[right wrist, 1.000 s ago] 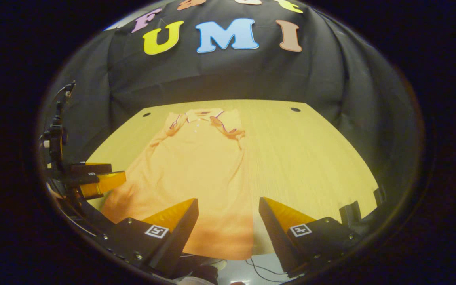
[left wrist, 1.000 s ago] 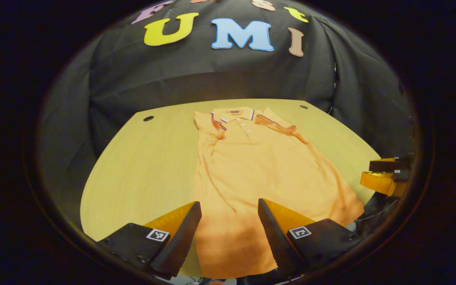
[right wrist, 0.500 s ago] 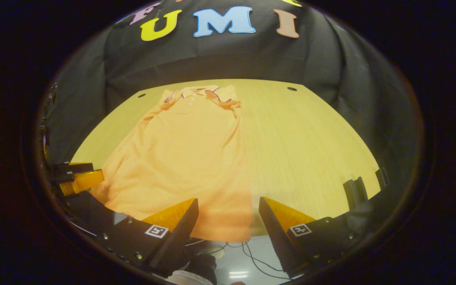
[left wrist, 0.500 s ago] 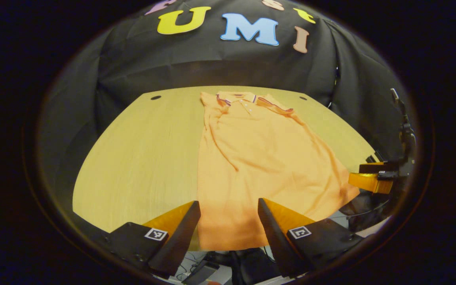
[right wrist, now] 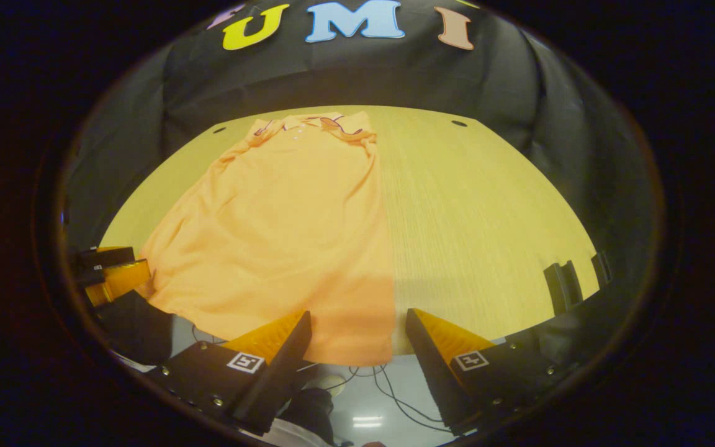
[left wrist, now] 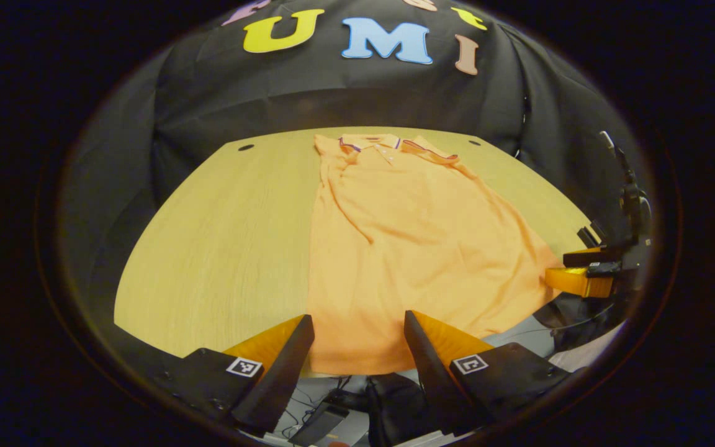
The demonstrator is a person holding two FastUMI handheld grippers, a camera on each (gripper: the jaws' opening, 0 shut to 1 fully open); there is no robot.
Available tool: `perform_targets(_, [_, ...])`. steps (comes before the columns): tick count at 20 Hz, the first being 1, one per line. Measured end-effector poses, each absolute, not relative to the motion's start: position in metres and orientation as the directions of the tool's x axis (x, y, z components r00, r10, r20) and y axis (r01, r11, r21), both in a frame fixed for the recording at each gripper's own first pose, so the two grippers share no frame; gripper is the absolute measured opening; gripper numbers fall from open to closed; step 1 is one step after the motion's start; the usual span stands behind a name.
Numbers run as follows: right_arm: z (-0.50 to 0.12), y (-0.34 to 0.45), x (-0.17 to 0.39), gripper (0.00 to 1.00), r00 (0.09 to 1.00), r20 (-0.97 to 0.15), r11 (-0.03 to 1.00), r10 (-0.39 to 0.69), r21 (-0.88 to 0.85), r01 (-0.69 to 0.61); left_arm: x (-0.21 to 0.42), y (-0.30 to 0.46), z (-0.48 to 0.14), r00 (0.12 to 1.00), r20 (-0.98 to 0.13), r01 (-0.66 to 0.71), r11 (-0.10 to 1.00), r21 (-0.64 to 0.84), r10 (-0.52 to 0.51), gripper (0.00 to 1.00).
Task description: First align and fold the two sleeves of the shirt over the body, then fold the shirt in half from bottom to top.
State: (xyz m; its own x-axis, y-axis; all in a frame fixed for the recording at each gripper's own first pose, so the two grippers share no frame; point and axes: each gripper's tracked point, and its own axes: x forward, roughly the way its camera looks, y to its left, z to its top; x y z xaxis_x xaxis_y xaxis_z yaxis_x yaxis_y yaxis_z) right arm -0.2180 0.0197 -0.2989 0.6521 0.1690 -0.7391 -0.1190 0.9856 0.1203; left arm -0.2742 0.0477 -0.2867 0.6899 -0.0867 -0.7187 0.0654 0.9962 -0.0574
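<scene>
Shirt (left wrist: 407,248) flat on table (left wrist: 221,248), collar at 12, hem at 6 over near edge. Sleeves look folded in. Left gripper (left wrist: 357,347) and right gripper (right wrist: 357,344) apart, empty, near hem. Next likely: pinch hem corners, carry toward collar.

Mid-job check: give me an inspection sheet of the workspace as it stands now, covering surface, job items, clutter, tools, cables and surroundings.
Surface: light wooden table, two small dark holes near its far corners.
Job's things: orange polo shirt lying flat, collar at the far edge, sleeves folded in over the body, hem at the near table edge; bottom-to-top fold not yet done.
Clutter: nothing seen on the table.
Tools: left tool open, above the hem; right tool open, over the hem's right corner; neither grips fabric.
Cables: dark cables on the floor below the near edge.
Surroundings: black cloth wall.
</scene>
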Motion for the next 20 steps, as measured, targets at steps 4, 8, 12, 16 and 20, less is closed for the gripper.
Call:
perform_targets(4, [-0.302,0.024,-0.221,0.95,0.645,-0.741,0.982,0.188,0.124,-0.144,-0.279,0.046,-0.298,0.675,-0.733,0.051,0.997,-0.057,-0.077,0.96])
perform_targets(8, [-0.302,0.025,-0.221,0.95,0.646,-0.740,0.982,0.190,0.129,-0.141,-0.280,0.042,-0.301,0.676,-0.735,0.071,0.997,-0.017,-0.060,0.96])
perform_targets(12, [-0.302,0.027,-0.220,0.60,0.653,-0.733,0.982,0.191,0.139,-0.131,-0.280,0.023,-0.303,0.682,-0.727,0.120,0.993,-0.003,-0.084,0.62])
perform_targets(16, [-0.303,0.027,-0.221,0.30,0.654,-0.730,0.979,0.199,0.169,-0.110,-0.275,0.014,-0.305,0.685,-0.725,0.131,0.991,0.027,-0.070,0.13])
perform_targets(20, [-0.302,0.029,-0.219,0.06,0.656,-0.726,0.975,0.206,0.206,-0.078,-0.275,0.013,-0.303,0.688,-0.723,0.120,0.992,0.025,-0.065,0.06])
